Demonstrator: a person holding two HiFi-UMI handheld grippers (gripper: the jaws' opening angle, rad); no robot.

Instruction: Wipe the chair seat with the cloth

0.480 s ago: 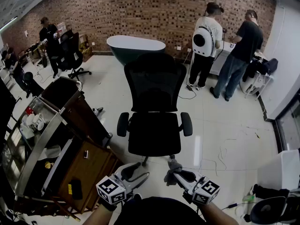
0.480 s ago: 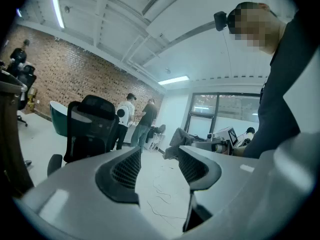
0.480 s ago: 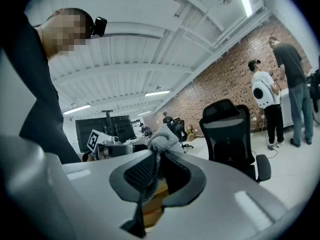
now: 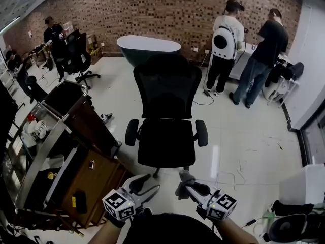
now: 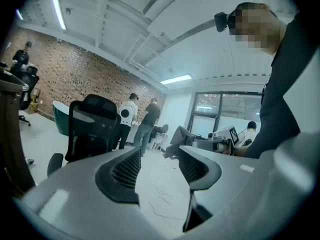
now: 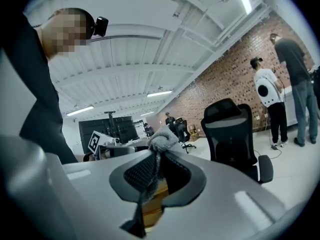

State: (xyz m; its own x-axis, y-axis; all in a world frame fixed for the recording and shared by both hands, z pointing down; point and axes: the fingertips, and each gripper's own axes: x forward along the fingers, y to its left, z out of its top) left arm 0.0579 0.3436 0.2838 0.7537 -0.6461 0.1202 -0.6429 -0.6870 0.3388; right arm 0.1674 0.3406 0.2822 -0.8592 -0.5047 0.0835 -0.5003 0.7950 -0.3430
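1. Pinching a small grey cloth [image 6: 159, 140], the right gripper [image 6: 152, 176] has its fingers closed on the fabric. The cloth looks soft and fuzzy. It is bunched into a wad above the fingertips, and a thin strip of it runs down between the ribbed black pads.
2. From the head view, the cloth is held low in front of the person, above the floor [image 4: 238, 136]. It is short of the chair seat [image 4: 166, 145] and does not touch it.
3. The left gripper [image 5: 159, 166] has its pale, smooth-shelled fingers set well apart. Nothing is between them, and only floor shows through the gap.
4. The office chair [image 4: 166, 93] is black, with a tall mesh back, a broad padded seat and two rounded arm pads. It faces the person on glossy pale tiles.
5. Behind the chair, a dark oval tub [image 4: 149, 44] with a light rim stands before a rough red brick wall [image 4: 152, 9]. A brown wooden cabinet [image 4: 96, 179] stands to the left.
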